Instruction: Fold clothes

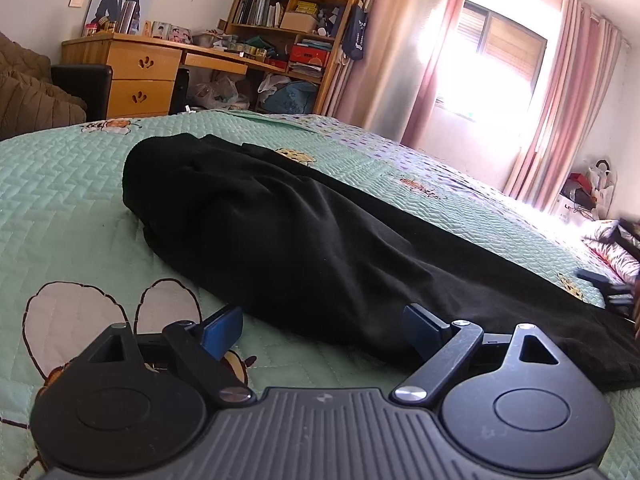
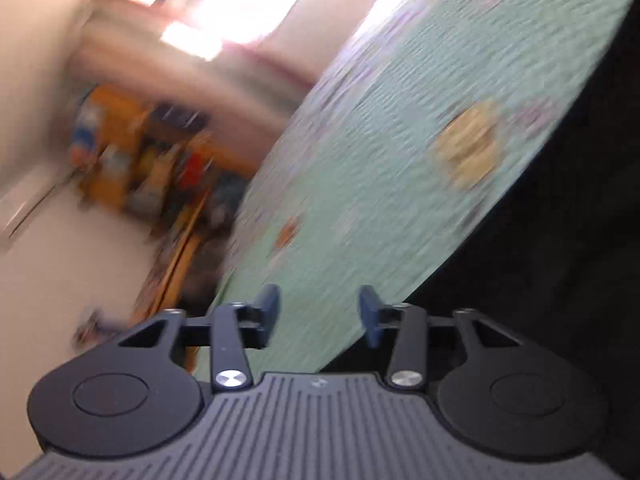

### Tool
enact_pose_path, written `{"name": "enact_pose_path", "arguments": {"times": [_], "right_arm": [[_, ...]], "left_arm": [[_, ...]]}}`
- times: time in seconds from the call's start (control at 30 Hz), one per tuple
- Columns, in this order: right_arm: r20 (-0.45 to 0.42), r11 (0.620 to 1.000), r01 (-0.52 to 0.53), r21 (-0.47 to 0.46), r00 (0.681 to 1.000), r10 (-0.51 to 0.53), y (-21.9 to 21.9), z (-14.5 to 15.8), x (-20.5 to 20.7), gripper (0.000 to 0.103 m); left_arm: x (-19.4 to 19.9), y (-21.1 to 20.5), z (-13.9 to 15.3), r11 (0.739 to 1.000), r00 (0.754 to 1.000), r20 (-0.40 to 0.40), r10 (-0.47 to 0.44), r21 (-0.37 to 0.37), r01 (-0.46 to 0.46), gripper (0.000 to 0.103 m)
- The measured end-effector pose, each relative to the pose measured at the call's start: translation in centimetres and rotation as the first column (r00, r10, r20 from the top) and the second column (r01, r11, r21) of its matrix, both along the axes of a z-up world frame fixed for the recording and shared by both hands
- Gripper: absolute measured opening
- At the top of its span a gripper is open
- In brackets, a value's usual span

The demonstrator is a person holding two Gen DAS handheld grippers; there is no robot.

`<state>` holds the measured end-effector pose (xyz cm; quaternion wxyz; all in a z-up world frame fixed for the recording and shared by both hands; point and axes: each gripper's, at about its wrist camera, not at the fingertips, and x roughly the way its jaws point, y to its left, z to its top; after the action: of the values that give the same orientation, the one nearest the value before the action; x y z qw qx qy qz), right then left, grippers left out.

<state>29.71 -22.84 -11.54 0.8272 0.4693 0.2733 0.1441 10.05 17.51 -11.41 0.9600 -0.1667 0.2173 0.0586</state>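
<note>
Here the black garment lies along the green quilted bedspread, one bunched, rounded end toward the wooden desk and the rest stretching flat toward the near right edge of the bed. The left gripper sits low just beside the garment's near edge — its jaws are spread wide, the left pad over bare quilt by a printed bee, the right pad at or over the dark cloth, and nothing is pinched between them. Past the garment's flat end, at the far right of the left wrist view, a blurred dark tool part shows; I cannot tell more of it.

The right wrist view is heavily smeared and tilted. The right gripper has its jaws parted with only bedspread showing in the gap — no cloth held. The garment fills the right side of that view as a dark mass, beside the gripper's right finger; whether they touch I cannot tell.
</note>
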Motion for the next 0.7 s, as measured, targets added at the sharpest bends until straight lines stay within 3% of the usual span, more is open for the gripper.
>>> {"name": "enact_pose_path", "arguments": {"times": [0.03,0.13,0.2,0.3,0.37,0.47,0.53,0.57,0.63,0.67,0.7], "right_arm": [[-0.012,0.999,-0.047,0.012,0.999,0.047,2.5,-0.4,0.2,0.064],[-0.102,0.987,-0.156,0.028,0.982,0.158,8.6,-2.7,2.2,0.064],[-0.181,0.997,-0.071,-0.039,0.981,0.063,10.7,-3.0,2.1,0.049],[-0.075,0.983,-0.176,0.051,0.981,0.180,14.8,0.1,-0.7,0.050],[-0.032,0.939,-0.342,-0.007,0.939,0.342,19.8,2.4,-2.1,0.061],[0.003,0.852,-0.524,-0.024,0.852,0.524,26.3,3.6,-3.1,0.061],[-0.011,0.845,-0.532,-0.047,0.847,0.532,29.8,2.6,-2.6,0.063],[-0.068,0.840,-0.539,-0.063,0.842,0.535,31.5,1.5,-1.5,0.064],[-0.136,0.815,-0.579,-0.016,0.809,0.572,34.0,-0.2,-0.6,0.066],[-0.167,0.802,-0.597,0.007,0.791,0.589,35.2,-0.9,-0.2,0.074],[-0.132,0.798,-0.602,-0.019,0.793,0.595,35.1,0.1,-0.3,0.078]], "left_arm": [[-0.1,0.2,0.0,1.000,1.000,0.005,-0.001,-0.014,0.001,0.089],[-1.8,1.3,0.5,0.997,0.996,0.085,0.025,-0.079,-0.019,0.089],[-2.9,1.9,0.9,0.996,0.990,0.129,0.049,-0.076,-0.039,0.089],[-4.5,3.4,1.5,0.993,0.977,0.187,0.107,-0.061,-0.097,0.093],[-5.2,4.6,1.8,0.986,0.964,0.207,0.167,-0.053,-0.160,0.094],[-6.1,7.2,1.7,0.963,0.946,0.190,0.261,-0.113,-0.243,0.094],[-6.6,8.7,1.7,0.946,0.934,0.173,0.314,-0.138,-0.292,0.094],[-6.8,9.4,1.7,0.937,0.927,0.165,0.338,-0.148,-0.315,0.094],[-7.4,10.5,1.8,0.926,0.915,0.168,0.367,-0.161,-0.342,0.095],[-7.6,11.1,1.9,0.922,0.911,0.171,0.376,-0.166,-0.350,0.095],[-7.7,11.6,1.9,0.922,0.912,0.167,0.376,-0.169,-0.349,0.095]]}}
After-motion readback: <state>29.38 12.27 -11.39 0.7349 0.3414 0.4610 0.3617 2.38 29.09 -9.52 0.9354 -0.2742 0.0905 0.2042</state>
